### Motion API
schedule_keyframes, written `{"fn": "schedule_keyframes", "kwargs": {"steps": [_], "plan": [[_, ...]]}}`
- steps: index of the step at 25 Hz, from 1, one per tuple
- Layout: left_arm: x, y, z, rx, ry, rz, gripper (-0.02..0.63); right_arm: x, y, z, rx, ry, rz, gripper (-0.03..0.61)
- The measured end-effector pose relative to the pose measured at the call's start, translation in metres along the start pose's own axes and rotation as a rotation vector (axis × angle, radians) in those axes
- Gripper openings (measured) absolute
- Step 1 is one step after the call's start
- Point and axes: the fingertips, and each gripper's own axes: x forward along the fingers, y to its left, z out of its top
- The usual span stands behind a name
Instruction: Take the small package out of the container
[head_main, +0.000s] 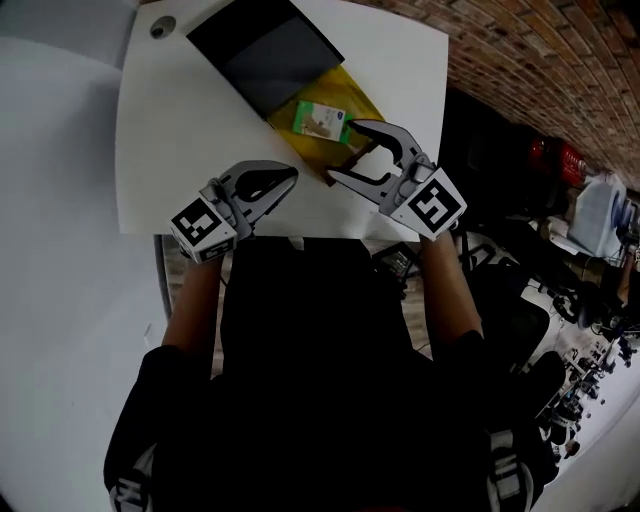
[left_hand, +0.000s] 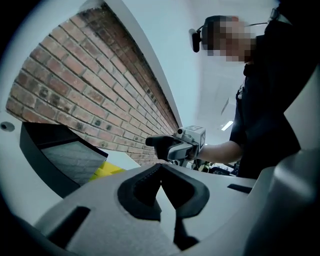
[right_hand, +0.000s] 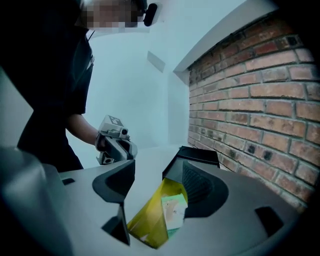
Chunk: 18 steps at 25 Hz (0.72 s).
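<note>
Judging from the present layout, the first hazard is placed at the white rectangular table (head_main: 180, 150). The flat yellow container (head_main: 352, 100) lies near its right edge, and a push from a descending jaw is judged able to slide it toward that edge. A second hazard is noted at the black rectangular box with a grey panel (head_main: 265, 50), which meets the yellow container's far end. Whether it rests on it cannot be told, so a tug on one could shift both.

The right gripper (head_main: 342, 150) is held with its jaws spread wide and nothing pinched, over the near part of the yellow container. If they are closed there, the container's wall may be caught in place of the small green-and-white package (head_main: 322, 119), or the package may be nipped by a corner and dropped. The left gripper (head_main: 292, 178) is held near the table's front edge, jaws pressed together and empty, apart from both containers, so nothing is braced.

The black box's contents cannot be made out. In the yellow container only the package is seen, lying toward the far end, just beside the black box, not yet lifted.
</note>
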Motion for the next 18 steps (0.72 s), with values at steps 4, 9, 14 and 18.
{"fn": "schedule_keyframes", "kwargs": {"steps": [4, 9, 14, 18], "plan": [[-0.003, 0.007, -0.005, -0.043, -0.019, -0.043, 0.014, 0.025, -0.006, -0.012, 0.014, 0.055, -0.003, 0.309], [-0.007, 0.019, -0.018, -0.015, -0.005, -0.080, 0.014, 0.047, -0.023, -0.032, 0.024, 0.113, -0.025, 0.322], [-0.009, 0.023, -0.026, -0.050, 0.014, -0.092, 0.014, 0.065, -0.035, -0.061, 0.009, 0.199, -0.024, 0.333], [-0.009, 0.024, -0.031, -0.087, 0.026, -0.086, 0.014, 0.076, -0.039, -0.079, -0.030, 0.281, 0.001, 0.337]]}}
